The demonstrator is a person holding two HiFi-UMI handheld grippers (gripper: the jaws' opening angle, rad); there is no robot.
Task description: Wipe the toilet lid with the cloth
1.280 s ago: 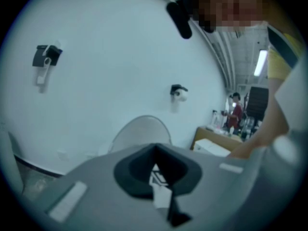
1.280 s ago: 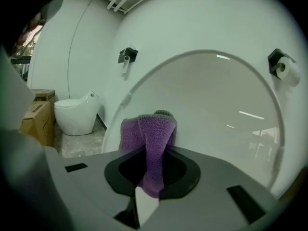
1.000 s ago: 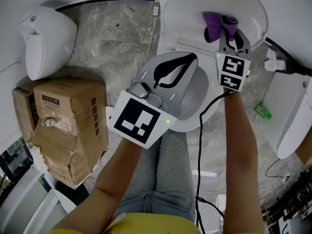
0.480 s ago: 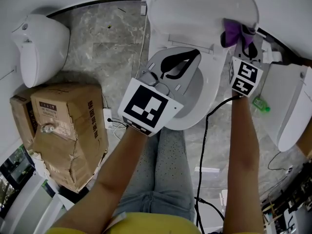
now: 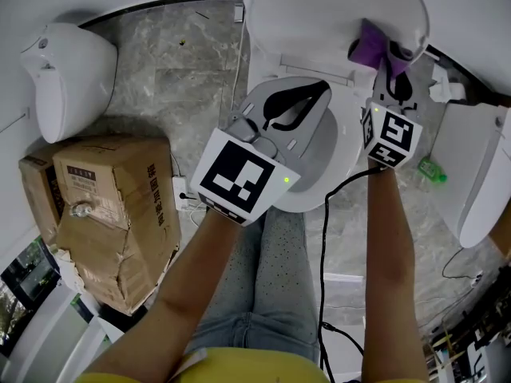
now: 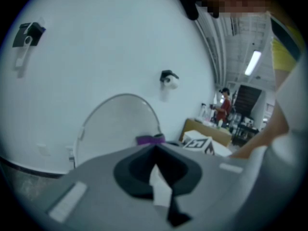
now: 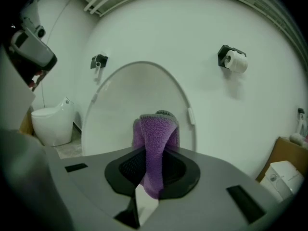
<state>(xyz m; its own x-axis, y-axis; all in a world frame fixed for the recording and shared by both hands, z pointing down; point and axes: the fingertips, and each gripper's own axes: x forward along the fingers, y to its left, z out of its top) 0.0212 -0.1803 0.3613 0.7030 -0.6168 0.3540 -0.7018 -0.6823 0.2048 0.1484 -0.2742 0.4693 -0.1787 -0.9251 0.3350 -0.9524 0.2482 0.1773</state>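
The white toilet lid [image 5: 311, 18] stands raised at the top of the head view. My right gripper [image 5: 390, 61] is shut on a purple cloth [image 5: 367, 42] and presses it against the lid's right part. In the right gripper view the cloth [image 7: 156, 136] bulges out from between the jaws of the right gripper [image 7: 155, 155], in front of the lid [image 7: 120, 100]. My left gripper [image 5: 307, 96] is shut and empty, hanging over the toilet seat [image 5: 339, 162]. The left gripper [image 6: 155, 149] looks at the lid [image 6: 118, 121], with the cloth [image 6: 150, 139] at its right.
A second white toilet [image 5: 68, 70] and a battered cardboard box [image 5: 112, 206] stand at the left. A black cable [image 5: 326, 246] trails from the right gripper. A green bottle [image 5: 431, 170] lies on the floor by a white fixture [image 5: 479, 190]. A toilet roll holder [image 7: 234, 59] hangs on the wall.
The right gripper carried the purple cloth across the lid toward its right edge, then a little back left. The left gripper stayed shut and almost still.
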